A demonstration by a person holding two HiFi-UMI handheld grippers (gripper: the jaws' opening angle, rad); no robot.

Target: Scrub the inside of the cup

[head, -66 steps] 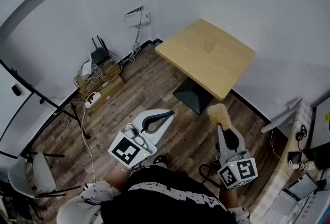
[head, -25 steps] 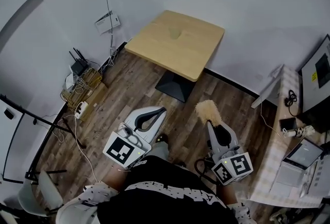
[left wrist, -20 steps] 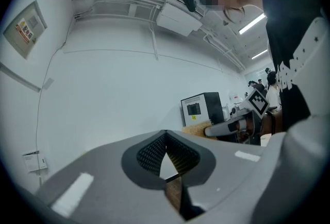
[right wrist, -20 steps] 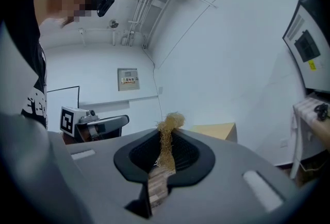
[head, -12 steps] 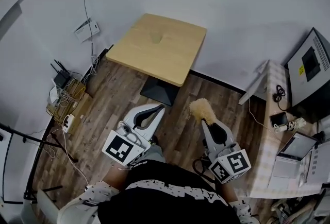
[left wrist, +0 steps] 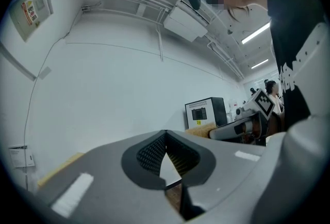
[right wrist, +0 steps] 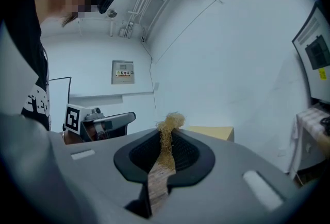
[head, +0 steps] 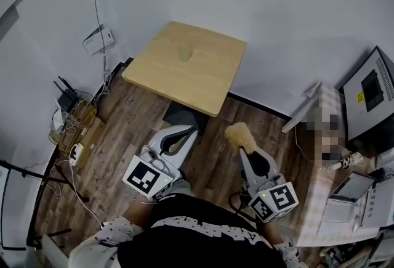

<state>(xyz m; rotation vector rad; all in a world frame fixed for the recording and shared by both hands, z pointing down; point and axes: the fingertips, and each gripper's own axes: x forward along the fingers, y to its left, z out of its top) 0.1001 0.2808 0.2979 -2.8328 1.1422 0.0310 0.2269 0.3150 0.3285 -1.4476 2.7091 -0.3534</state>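
I see cup [head: 185, 51] upright on desk [head: 212, 89], well apart from both grippers; contents too small to tell. L gripper [head: 189, 132]: jaws pressed together. R gripper [head: 242, 150]: jaws pinching brush [head: 238, 135] by handle, bristles fwd.

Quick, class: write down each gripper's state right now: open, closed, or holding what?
Left gripper: closed, nothing between its jaws.
Right gripper: closed on the brush.

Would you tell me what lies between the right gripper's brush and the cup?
In the head view, only bare wood floor and bare tabletop lie between the brush and the cup.
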